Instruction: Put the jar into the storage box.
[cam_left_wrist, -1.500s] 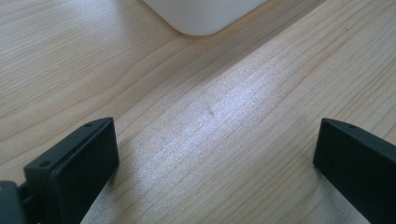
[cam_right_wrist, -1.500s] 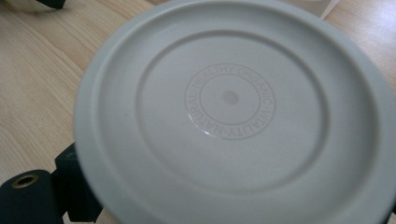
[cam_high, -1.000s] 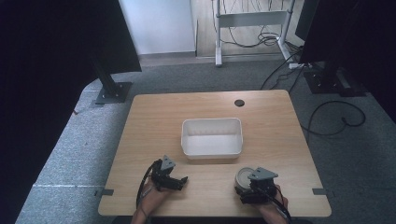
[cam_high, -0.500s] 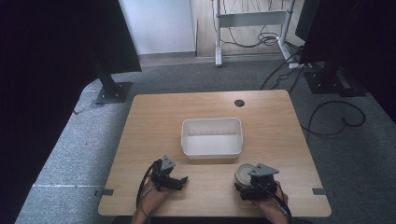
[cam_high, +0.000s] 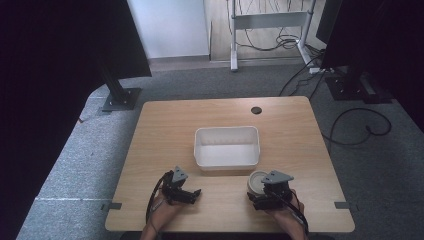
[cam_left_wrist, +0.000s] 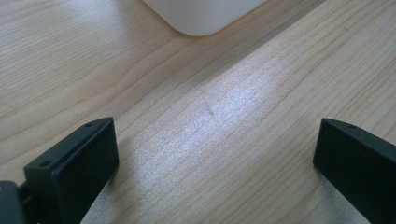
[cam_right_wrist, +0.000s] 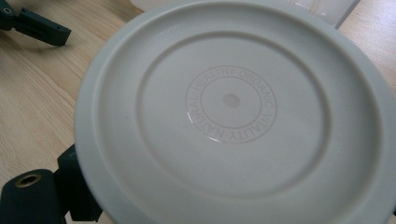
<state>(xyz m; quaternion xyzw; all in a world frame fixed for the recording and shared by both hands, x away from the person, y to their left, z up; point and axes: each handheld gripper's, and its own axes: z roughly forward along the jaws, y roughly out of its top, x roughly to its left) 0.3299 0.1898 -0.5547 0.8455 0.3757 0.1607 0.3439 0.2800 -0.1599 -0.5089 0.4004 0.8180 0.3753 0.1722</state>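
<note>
Now the right gripper (cam_high: 267, 192) has crept slightly toward 12 o'clock, carrying a round grey lid (cam_right_wrist: 233, 112), smooth moulded plastic with embossed ring lettering, clamped in its jaws just short of the white rectangular tub (cam_high: 227, 147); a drop-in looks close. Left gripper (cam_high: 181, 187) rests, jaws apart, on the wood-grain worktop (cam_high: 165, 125)

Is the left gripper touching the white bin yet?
Apart. In the left gripper view, bare wood lies between the open left gripper and the white bin's corner; the high view shows the same gap.
</note>
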